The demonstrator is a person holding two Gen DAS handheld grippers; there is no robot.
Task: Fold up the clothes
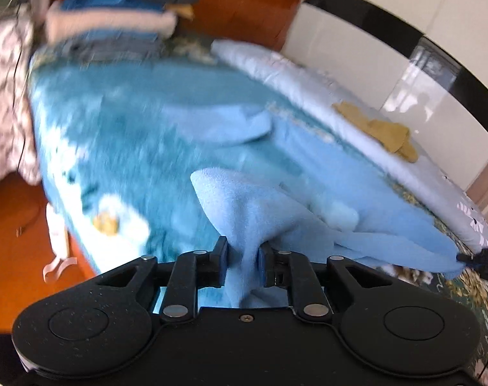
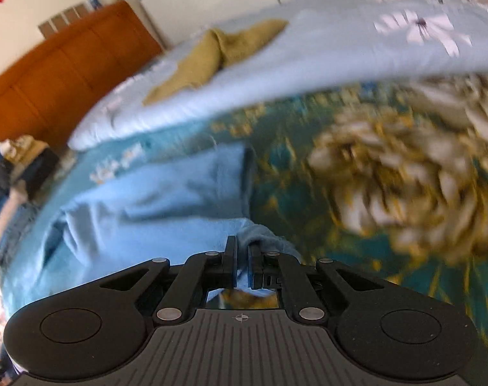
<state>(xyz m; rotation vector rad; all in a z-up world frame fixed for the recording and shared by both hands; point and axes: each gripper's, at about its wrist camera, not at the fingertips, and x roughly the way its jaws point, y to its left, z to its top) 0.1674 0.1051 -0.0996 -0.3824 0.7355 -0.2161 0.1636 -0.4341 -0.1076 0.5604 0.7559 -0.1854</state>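
Bed (image 2: 340, 173) covered by a teal floral-print spread, with a pale blue quilt (image 2: 276, 74) rolled along its far side and an olive-yellow crumpled cloth (image 2: 212, 54) lying on that quilt. At the head end, before an orange-brown wooden headboard (image 1: 244, 3), stands a stack of folded clothes (image 1: 115, 9).

The task's thing, a light blue soft fleece garment (image 1: 263, 212), lies stretched across the spread. Its long axis runs roughly from one tool to the other: in the left wrist view the cloth trails rightward to a far corner where a dark tool tip shows at the frame edge, probably the right tool.

Left tool (image 1: 242, 257): narrowed onto a bunched fold of the garment, cloth passing between the pads. Right tool (image 2: 242, 257): closed to a thin gap, pinching the garment's edge.

Judgement: both ends held and near equal; the coming fold turns on carrying this shared edge across the garment's length, towards the body of cloth lying ahead.
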